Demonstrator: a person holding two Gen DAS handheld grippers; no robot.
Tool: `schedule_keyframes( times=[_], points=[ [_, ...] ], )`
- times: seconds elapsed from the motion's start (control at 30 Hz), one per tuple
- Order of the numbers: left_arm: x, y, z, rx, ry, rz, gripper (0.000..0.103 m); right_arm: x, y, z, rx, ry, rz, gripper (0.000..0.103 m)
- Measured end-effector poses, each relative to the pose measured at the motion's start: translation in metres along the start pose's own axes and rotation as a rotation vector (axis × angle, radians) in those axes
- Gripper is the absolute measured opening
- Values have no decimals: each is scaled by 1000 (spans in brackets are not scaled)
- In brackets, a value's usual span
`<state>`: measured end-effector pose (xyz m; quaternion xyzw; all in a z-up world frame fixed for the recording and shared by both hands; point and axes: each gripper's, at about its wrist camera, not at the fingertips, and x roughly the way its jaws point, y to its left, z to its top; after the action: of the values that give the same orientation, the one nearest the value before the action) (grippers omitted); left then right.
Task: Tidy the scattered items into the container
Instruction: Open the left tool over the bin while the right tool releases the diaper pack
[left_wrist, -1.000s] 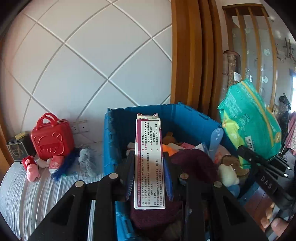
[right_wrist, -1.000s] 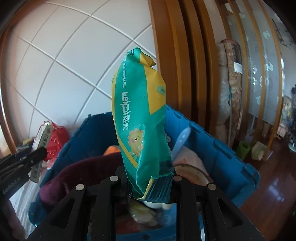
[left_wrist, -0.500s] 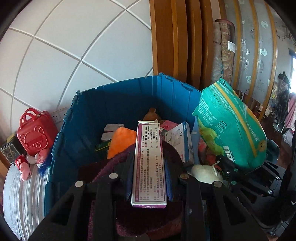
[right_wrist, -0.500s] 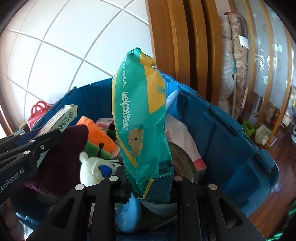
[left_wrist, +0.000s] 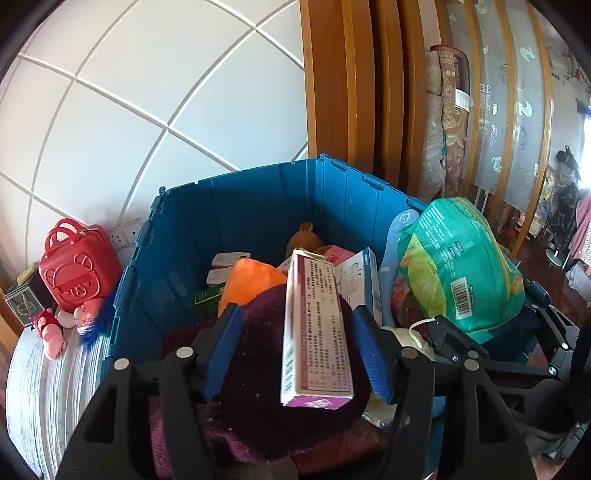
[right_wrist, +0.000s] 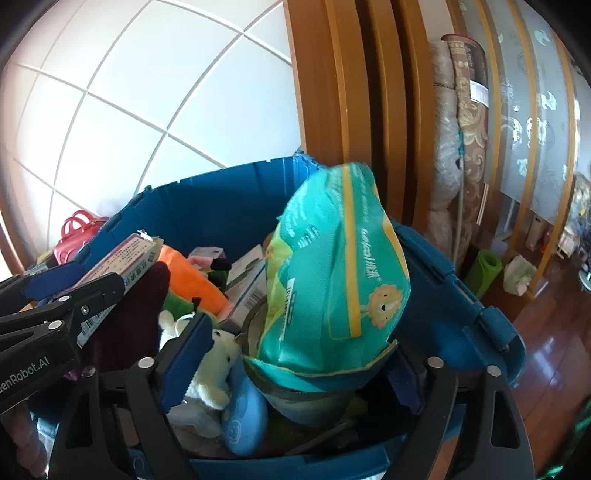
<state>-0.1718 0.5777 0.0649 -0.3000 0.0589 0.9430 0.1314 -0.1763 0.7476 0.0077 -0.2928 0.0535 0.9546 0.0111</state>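
Note:
A blue crate (left_wrist: 236, 177) full of toys and boxes fills both views. My left gripper (left_wrist: 297, 350) hangs over it, its jaws opening. A white and purple carton (left_wrist: 317, 325) lies loose between its blue pads, on a maroon cloth (left_wrist: 251, 387). My right gripper (right_wrist: 295, 365) is over the crate's right side, its jaws also opening. A green wipes pack (right_wrist: 340, 266) leans to the right between them, free of the pads. The pack (left_wrist: 458, 258) shows at the right of the left wrist view, and the carton (right_wrist: 125, 254) at the left of the right wrist view.
Outside the crate to the left are a red toy bag (left_wrist: 74, 266), a pink figure (left_wrist: 48, 328) and a dark box (left_wrist: 22, 302). Wooden door posts (left_wrist: 351, 92) and rolled rugs (left_wrist: 447, 110) stand behind. An orange plush (left_wrist: 251, 280) and a white plush (right_wrist: 214, 369) lie inside.
Both grippers came in over the crate and their jaws spread. The carton is let go onto the maroon cloth. The green pack is let go and has tipped to the right.

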Motion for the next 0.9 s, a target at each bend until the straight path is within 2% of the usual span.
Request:
schedule_keyframes(
  times=[0.1,0.13,0.2,0.27,0.53,0.67,0.9],
  points=[
    [-12,3,-1,-7,-23,-5,83,-9,-3,2,4,-19,-15,102],
    [-16,5,-2,-11,-29,-1,84,-13,-3,2,6,-24,-15,102],
    [-23,8,-3,-22,-37,15,94,-21,-3,3,8,-36,-15,103],
    [-32,12,-4,-34,-50,31,100,-31,-2,4,5,-52,-22,103],
    [-70,28,-20,-64,-50,28,100,-85,21,-4,-35,-119,-5,103],
    [-85,33,-34,-59,-20,26,100,-103,33,-15,-40,-110,-22,103],
    [-117,48,-58,-66,-22,26,100,-127,58,-35,-41,-69,-34,103]
  ],
)
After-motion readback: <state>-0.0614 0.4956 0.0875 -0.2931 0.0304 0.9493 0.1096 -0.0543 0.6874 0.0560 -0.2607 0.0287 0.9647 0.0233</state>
